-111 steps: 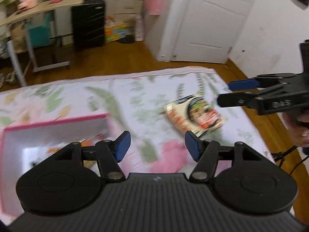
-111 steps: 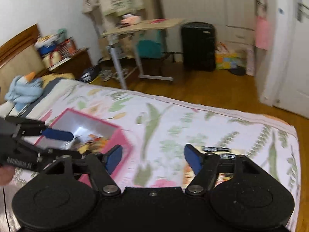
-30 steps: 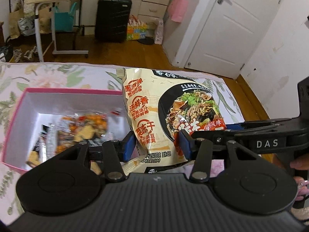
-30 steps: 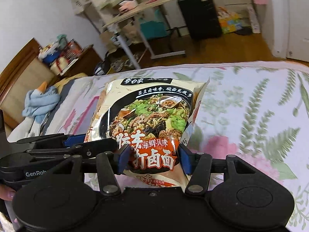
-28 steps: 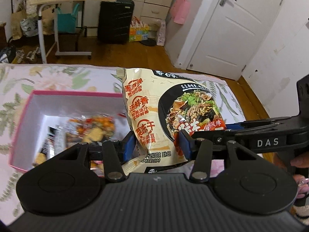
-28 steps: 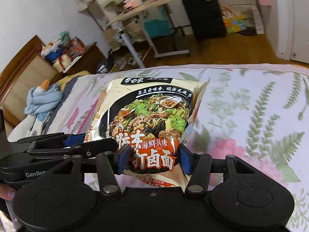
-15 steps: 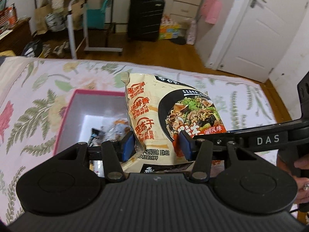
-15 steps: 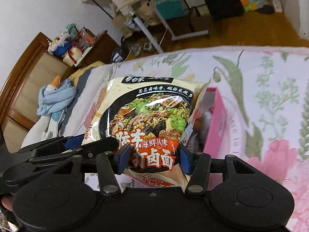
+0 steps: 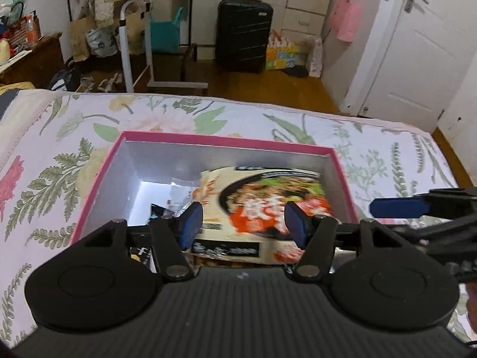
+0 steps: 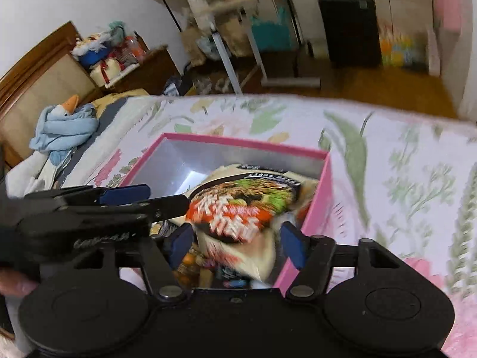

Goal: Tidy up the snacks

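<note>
I am letting the noodle packet (image 9: 262,205) go over the pink box (image 9: 226,140), so both the left gripper (image 9: 243,223) and the right gripper (image 10: 237,240) have just been opening, their pads standing clear of the packet between them. The packet is lying blurred inside the box (probably dropping or just landed), toward its right wall. It is lying on the small wrapped snacks (image 10: 205,265) already there.

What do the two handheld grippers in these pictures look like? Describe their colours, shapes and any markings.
Both are matte black. The left gripper has a ribbed body, two round disc housings with silver pivot screws, and angled arms ending in blue pads. The right gripper has the same build. Seen side-on, the left one carries pale lettering, too blurred to read.
</note>
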`<state>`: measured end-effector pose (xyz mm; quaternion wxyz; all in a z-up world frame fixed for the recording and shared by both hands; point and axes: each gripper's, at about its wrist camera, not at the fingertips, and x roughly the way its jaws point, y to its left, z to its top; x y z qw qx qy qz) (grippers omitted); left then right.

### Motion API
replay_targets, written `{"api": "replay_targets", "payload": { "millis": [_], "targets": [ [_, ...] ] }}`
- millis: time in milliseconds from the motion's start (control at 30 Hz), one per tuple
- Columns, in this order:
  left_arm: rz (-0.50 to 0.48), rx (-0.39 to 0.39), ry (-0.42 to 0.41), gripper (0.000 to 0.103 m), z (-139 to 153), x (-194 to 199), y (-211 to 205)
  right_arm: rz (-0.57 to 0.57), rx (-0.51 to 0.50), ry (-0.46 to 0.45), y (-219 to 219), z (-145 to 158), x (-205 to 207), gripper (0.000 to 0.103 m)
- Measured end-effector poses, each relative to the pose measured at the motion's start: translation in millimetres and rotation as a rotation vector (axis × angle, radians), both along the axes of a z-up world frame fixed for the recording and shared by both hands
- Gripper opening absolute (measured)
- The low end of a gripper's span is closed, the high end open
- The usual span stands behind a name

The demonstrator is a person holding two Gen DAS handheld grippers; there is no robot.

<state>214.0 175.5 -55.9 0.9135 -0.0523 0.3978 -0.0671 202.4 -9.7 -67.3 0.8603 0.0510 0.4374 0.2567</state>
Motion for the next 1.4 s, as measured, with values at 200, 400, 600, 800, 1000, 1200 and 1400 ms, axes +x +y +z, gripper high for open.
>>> {"api": "replay_targets", "payload": {
  "millis": [200,400,600,800,1000,1200,1400],
  "targets": [
    [-0.027,0.004,-0.032,0.060,10.3,-35.3,-12.8,-0.043,-0.006,-0.152,-46.7,21.3,-51.6,0.071],
    [-0.050,0.023,-0.082,0.060,29.1,-72.6,-33.2,-0.184,-0.031,-0.246,-93.5,32.9,-89.7,0.071],
    [-0.065,0.050,-0.103,0.071,50.8,-105.4,-56.5,-0.318,-0.111,-0.287,-124.5,51.8,-125.5,0.071],
    [-0.087,0.046,-0.109,0.081,58.7,-138.2,-73.8,-0.378,-0.151,-0.296,-131.7,60.8,-163.3,0.072],
    [-0.067,0.068,-0.144,0.096,63.1,-160.3,-82.8,-0.422,-0.202,-0.313,-126.6,67.0,-187.7,0.087],
    [-0.077,0.118,-0.113,0.097,73.7,-159.7,-89.6,-0.484,-0.290,-0.275,-118.2,75.1,-196.0,0.095],
    [-0.069,0.141,-0.132,0.097,85.3,-168.5,-91.5,-0.512,-0.262,-0.248,-120.4,79.9,-204.8,0.096]
  ]
}}
